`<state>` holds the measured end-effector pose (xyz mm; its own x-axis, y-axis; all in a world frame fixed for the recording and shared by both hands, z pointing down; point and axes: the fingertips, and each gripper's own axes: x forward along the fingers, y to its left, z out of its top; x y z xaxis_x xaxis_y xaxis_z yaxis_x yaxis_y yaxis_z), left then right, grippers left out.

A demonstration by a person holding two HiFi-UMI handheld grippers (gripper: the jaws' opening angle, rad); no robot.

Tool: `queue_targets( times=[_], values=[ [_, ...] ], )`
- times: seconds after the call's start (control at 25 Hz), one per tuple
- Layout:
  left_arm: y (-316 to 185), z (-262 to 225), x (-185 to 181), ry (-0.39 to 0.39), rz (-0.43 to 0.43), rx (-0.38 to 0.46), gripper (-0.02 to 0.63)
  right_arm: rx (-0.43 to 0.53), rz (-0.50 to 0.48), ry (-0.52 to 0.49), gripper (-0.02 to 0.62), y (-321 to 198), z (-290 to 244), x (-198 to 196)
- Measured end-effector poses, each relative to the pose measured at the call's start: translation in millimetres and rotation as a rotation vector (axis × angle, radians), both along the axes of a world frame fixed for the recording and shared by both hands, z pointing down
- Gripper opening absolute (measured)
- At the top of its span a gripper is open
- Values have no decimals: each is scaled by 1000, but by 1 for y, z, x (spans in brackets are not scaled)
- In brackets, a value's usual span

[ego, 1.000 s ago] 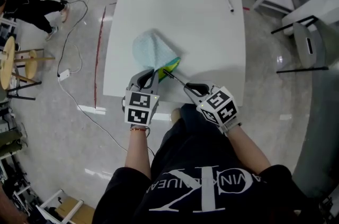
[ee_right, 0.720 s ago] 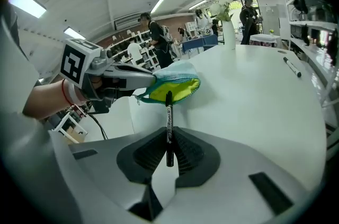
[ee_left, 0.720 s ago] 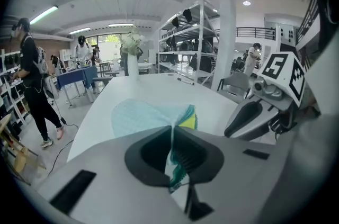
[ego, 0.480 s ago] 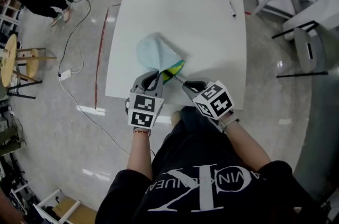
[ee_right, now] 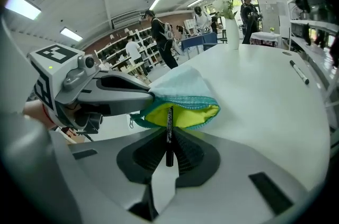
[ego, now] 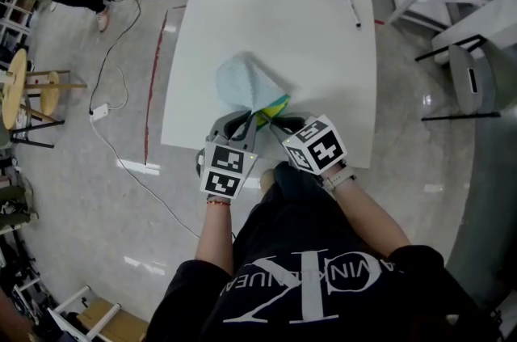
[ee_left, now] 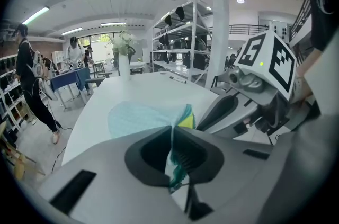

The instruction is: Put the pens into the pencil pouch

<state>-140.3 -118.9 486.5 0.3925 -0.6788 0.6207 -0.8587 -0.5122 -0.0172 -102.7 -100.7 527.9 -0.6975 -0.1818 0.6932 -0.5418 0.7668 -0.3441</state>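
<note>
Your left tool (ee_left: 172,133) clamps the pouch (ego: 246,86) rim, your right tool (ee_right: 169,139) clamps a pen (ee_right: 169,125) at its mouth; another pen (ego: 351,7) lies well apart

I read the pencil pouch (ego: 245,82) as soft pale-blue woven cloth with a smoother yellow lining, on a matt, smooth white table (ego: 299,25). The pen (ee_right: 169,135) looks like black plastic with a faint sheen, and the floor (ego: 89,195) at nine o'clock is glossy.

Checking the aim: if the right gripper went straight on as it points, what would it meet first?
The pouch: the pen in the right gripper points into its open mouth, so its tip would likely touch the yellow lining first.
</note>
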Motion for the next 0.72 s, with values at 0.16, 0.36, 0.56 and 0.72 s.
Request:
queue_targets(
  times=[0.16, 0.36, 0.56, 0.72],
  values=[
    [2, -2, 4, 5, 5, -5, 15, -2, 11, -16, 48, -4, -4, -5],
    [5, -4, 12, 24, 20, -7, 15, 11, 39, -39, 49, -10, -7, -9],
    [4, -6, 13, 47, -13, 3, 14, 31, 61, -77, 62, -9, -10, -5],
    [1, -4, 4, 70, -68, 0, 14, 19, 28, -102, 98, 3, -14, 4]
  ],
)
